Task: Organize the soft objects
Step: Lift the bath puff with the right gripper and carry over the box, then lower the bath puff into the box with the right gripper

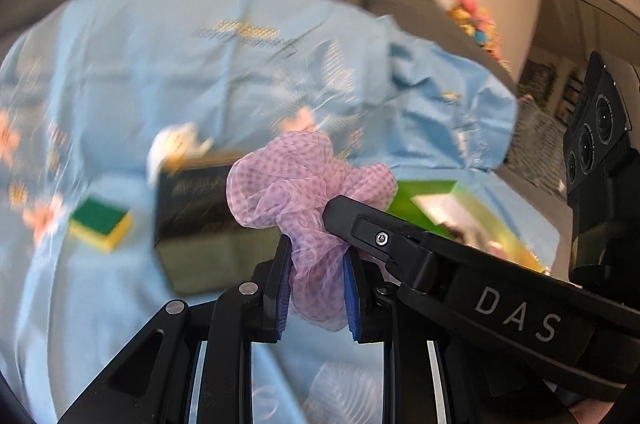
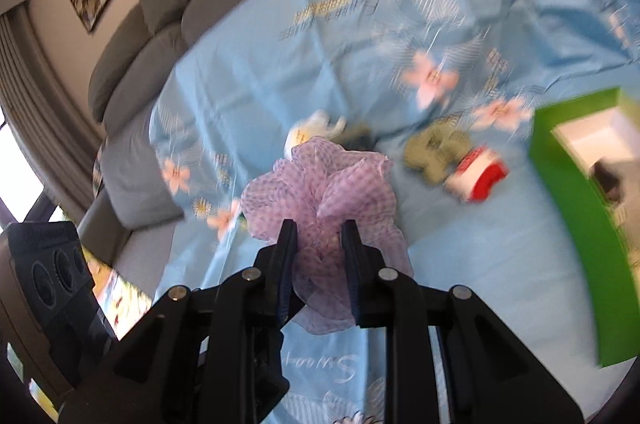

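left gripper [image 1: 316, 284] clamped on purple checked mesh cloth [image 1: 304, 180], right gripper [image 2: 318, 264] clamped on same cloth, cloth bunched and held above light blue floral sheet [image 1: 160, 64], green-yellow sponge [image 1: 100, 224] on sheet, green box [image 2: 568, 208] at right

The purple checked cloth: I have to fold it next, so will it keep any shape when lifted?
Probably not. The purple checked cloth bunches and droops between both claws, so it looks floppy. It seems sheer, so likely very light, and may slip from the pads.
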Tool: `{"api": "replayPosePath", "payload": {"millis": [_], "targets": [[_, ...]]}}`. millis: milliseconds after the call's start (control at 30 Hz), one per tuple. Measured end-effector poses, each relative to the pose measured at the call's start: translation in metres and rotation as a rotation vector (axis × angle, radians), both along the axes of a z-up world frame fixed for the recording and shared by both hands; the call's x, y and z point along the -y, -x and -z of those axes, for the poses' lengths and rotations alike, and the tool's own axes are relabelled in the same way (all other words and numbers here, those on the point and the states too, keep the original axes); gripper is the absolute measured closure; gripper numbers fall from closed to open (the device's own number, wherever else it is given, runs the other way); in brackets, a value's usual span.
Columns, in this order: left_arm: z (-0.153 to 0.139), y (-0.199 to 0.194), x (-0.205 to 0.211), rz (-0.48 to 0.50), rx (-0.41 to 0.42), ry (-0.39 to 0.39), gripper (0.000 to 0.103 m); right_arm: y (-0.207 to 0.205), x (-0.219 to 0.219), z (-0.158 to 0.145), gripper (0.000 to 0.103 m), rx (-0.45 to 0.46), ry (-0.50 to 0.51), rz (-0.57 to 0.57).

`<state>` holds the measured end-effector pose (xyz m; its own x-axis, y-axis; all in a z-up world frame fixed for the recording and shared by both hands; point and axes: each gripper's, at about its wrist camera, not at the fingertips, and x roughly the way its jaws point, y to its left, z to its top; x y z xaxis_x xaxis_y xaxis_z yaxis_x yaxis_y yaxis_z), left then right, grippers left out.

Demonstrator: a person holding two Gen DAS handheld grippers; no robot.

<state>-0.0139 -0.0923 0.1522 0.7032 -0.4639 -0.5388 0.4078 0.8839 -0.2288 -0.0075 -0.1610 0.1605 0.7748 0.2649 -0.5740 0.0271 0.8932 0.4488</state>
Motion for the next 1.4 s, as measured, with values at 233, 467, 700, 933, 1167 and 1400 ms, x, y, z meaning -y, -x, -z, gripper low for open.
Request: {"api": "replayPosePath", "payload": {"millis": [233,467,700,933,1167,1400], "targets": [[-0.031,-0.021,0.073,0.163,0.059,0.019,0.080,0.016,0.062,-0.039,0.080,0.088,0.031,0.197],[-0.036,-0.041,0.135,0.282,0.044,0.042,0.080,0.021,0.119,-0.054,0.080,0.098,0.088,0.333],[0.008,-0.063,0.187,0.392,-0.115,0.047,0.080,0.025,0.174,-0.018,0.080,0.017,0.036,0.480],[0.041,-0.068,0.226,0.444,-0.236,-0.002,0.080,0.037,0.213,0.019,0.082,-0.069,-0.029,0.601],[0.056,-0.069,0.238,0.451,-0.279,-0.032,0.080,0.042,0.232,0.040,0.084,-0.114,-0.093,0.670],[0.062,-0.070,0.235,0.433,-0.311,-0.036,0.080,0.041,0.242,0.052,0.084,-0.189,-0.074,0.740]]}}
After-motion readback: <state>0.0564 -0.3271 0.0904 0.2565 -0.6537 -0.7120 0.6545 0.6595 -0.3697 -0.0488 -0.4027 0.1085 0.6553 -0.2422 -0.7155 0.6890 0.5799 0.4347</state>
